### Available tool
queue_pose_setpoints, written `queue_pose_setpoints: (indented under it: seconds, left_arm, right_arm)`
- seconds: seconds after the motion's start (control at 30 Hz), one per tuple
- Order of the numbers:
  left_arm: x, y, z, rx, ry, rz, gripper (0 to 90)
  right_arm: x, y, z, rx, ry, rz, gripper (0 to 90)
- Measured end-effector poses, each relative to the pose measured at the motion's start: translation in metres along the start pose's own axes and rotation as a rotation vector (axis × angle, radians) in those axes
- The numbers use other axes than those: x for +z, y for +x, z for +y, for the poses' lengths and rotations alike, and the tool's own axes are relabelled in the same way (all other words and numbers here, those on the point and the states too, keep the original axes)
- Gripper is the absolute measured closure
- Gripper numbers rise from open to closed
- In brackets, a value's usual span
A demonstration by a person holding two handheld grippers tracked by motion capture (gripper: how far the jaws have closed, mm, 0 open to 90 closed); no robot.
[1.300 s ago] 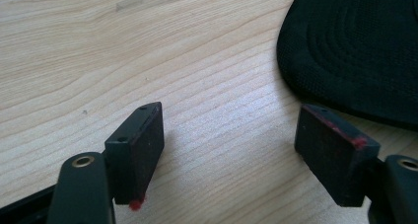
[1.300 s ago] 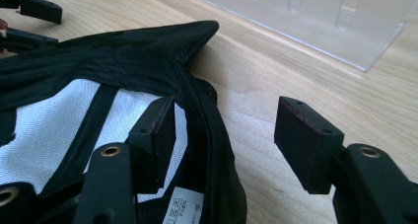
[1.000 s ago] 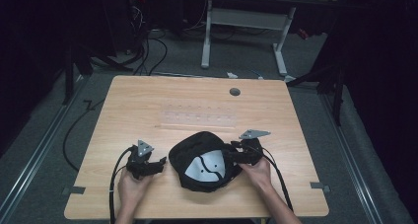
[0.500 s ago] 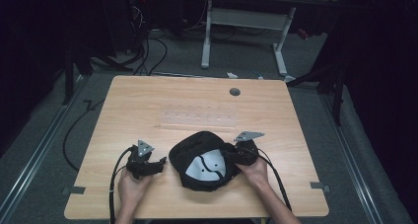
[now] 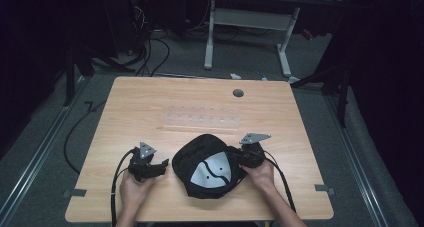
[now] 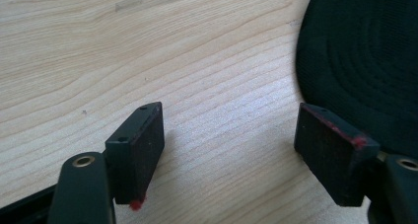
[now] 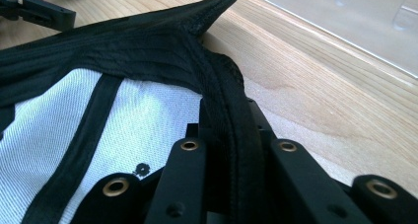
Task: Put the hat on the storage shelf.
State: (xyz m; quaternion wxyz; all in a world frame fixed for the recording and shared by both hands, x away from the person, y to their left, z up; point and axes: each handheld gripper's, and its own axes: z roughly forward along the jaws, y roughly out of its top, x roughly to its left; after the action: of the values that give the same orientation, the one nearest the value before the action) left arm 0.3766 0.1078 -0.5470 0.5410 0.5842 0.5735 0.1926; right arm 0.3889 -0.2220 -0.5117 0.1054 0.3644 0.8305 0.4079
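A black cap [image 5: 207, 172] lies upside down near the table's front edge, with its white lining [image 7: 123, 125] facing up. My right gripper [image 5: 235, 156] is at the cap's right side. Its jaws have just been closing and are now shut on the cap's black sweatband rim [image 7: 231, 100], which runs between the pads in the right gripper view [image 7: 229, 130]. My left gripper [image 5: 162, 166] rests on the wood just left of the cap, open with bare table between its pads [image 6: 231, 130]. The cap's black fabric [image 6: 365, 61] lies next to the right pad; whether they touch is unclear.
A clear plastic strip [image 5: 202, 119] lies flat across the middle of the wooden table [image 5: 150, 102]. A round cable hole [image 5: 238, 93] sits near the far edge. Cables trail from both grippers over the front edge. A white desk frame [image 5: 250, 22] stands behind the table.
The right gripper's jaws closed from wide open onto the cap's right rim. Both hands kept their place, and the cap has not shifted.
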Motion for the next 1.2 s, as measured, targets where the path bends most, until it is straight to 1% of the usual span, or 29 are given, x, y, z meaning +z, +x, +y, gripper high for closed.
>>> queue_pose_setpoints:
  seconds: [0.1, 0.43, 0.6, 0.7, 0.8, 0.9, 0.97, 1.07, 1.1, 1.2]
  left_arm:
    - [0.000, 0.000, 0.000, -0.001, 0.000, 0.000, 27.4]
    - [0.000, 0.000, 0.000, 0.004, 0.008, -0.005, 25.0]
    - [0.000, 0.000, 0.000, 0.005, 0.009, -0.006, 25.0]
    - [0.000, -0.001, 0.000, 0.006, 0.011, -0.008, 25.0]
    - [-0.002, -0.003, -0.002, 0.024, 0.014, -0.014, 24.9]
    - [-0.003, -0.007, -0.003, 0.052, 0.024, -0.034, 24.9]
    - [-0.006, -0.011, -0.003, 0.069, 0.022, -0.053, 24.9]
    - [-0.013, -0.022, 0.000, 0.076, 0.008, -0.105, 25.4]
    - [-0.015, -0.025, 0.001, 0.080, 0.004, -0.116, 25.4]
    - [-0.020, -0.037, 0.001, 0.094, 0.009, -0.162, 25.3]
  right_arm:
    - [-0.005, -0.001, 0.001, 0.017, 0.000, -0.002, 84.0]
    - [-0.026, -0.009, 0.004, 0.071, -0.032, -0.010, 84.7]
    - [-0.035, -0.011, 0.004, 0.091, -0.049, -0.027, 84.7]
    - [-0.040, -0.012, 0.005, 0.107, -0.055, -0.029, 84.7]
    - [-0.043, -0.011, 0.006, 0.114, -0.048, -0.034, 84.6]
    - [-0.045, -0.012, 0.006, 0.117, -0.047, -0.035, 84.7]
    - [-0.047, -0.011, 0.006, 0.125, -0.050, -0.034, 84.7]
    - [-0.049, -0.012, 0.007, 0.133, -0.059, -0.034, 84.6]
    - [-0.050, -0.012, 0.007, 0.138, -0.061, -0.033, 84.6]
    - [-0.051, -0.013, 0.007, 0.144, -0.066, -0.032, 84.6]
